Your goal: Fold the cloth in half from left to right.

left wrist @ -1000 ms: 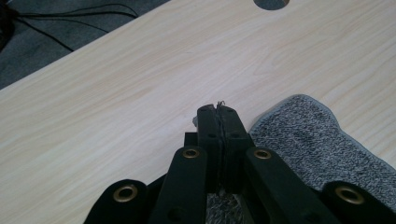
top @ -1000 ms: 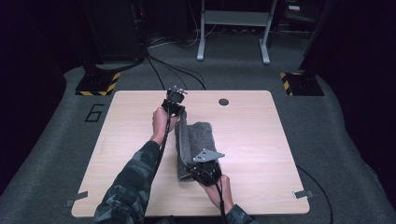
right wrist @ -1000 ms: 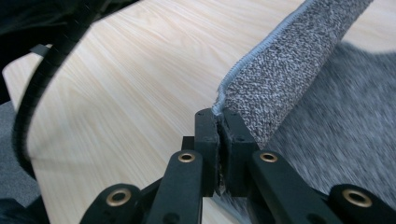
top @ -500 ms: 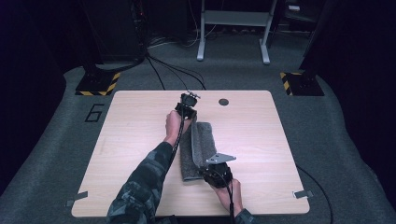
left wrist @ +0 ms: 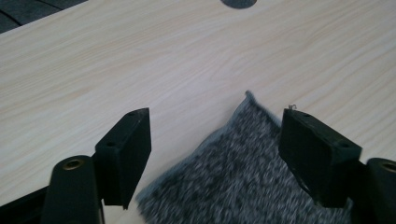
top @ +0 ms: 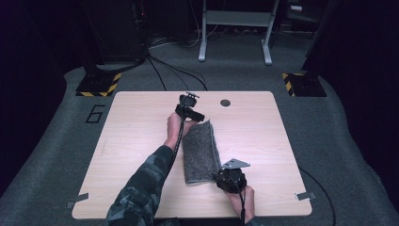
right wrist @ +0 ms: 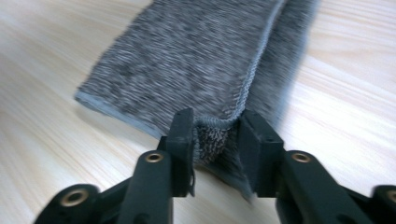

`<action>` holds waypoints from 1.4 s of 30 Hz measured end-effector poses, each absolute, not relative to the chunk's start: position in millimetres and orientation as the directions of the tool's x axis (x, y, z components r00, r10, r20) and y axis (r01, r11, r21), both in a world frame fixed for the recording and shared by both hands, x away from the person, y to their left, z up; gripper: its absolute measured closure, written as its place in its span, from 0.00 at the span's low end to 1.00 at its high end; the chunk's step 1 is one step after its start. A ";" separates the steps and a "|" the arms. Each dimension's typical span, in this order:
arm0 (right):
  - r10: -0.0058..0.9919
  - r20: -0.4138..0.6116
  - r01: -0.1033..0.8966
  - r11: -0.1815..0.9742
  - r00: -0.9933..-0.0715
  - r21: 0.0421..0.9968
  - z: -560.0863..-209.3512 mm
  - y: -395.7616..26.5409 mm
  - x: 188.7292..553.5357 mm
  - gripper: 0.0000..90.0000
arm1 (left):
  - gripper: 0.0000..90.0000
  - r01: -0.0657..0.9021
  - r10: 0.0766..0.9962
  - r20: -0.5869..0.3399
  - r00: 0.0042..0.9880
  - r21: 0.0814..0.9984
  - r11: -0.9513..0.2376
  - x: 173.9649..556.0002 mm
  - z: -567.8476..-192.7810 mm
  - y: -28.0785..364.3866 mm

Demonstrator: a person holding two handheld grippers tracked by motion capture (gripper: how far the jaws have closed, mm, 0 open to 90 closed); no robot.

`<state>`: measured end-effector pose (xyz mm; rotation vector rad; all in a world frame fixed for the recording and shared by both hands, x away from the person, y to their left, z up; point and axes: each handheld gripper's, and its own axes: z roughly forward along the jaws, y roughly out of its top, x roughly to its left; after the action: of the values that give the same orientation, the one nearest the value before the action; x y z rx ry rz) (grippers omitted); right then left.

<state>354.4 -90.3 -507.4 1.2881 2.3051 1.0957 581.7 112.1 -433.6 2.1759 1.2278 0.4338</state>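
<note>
Jaws just opening, both apart around folded grey towel (top: 201, 153), table (top: 282, 141), dark hole (top: 225, 102) beyond.

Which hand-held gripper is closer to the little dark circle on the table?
The left hand-held gripper. It sits at the grey towel's far end, beside the dark circle. The right hand-held gripper is down at the towel's near end, much farther off.

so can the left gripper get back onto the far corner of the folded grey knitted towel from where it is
Probably yes: the left gripper has just been opening, and the folded grey knitted towel lies with its far corner between the parted jaws, nothing else on the table in the way.
</note>
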 end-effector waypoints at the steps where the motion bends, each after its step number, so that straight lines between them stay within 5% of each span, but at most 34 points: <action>1: 0.833 0.113 0.617 0.303 -0.542 0.726 -508.2 -93.7 354.0 0.65 | 0.27 0.660 0.852 -0.012 0.523 0.639 -0.396 578.2 -435.1 116.3; 10: 0.888 0.091 0.655 0.259 -0.450 0.710 -510.2 -128.3 360.9 0.49 | 0.22 0.673 0.853 -0.023 0.522 0.626 -0.395 537.9 -458.3 148.7; 19: 0.834 0.043 0.598 0.357 -0.550 0.718 -496.7 -110.0 396.8 0.26 | 0.21 0.674 0.837 0.020 0.547 0.582 -0.455 510.0 -483.5 154.1; 33: 0.841 0.016 0.625 0.389 -0.541 0.677 -515.2 -108.8 386.2 0.21 | 0.18 0.693 0.846 0.034 0.532 0.556 -0.458 519.3 -502.0 157.9; 42: 0.826 0.029 0.609 0.391 -0.562 0.690 -505.0 -106.3 402.7 0.16 | 0.17 0.649 0.805 -0.011 0.594 0.597 -0.471 473.1 -488.3 158.0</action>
<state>402.7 -106.3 -505.0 1.2522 2.3341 0.9557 473.1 158.0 -488.3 2.2664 1.1496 0.3672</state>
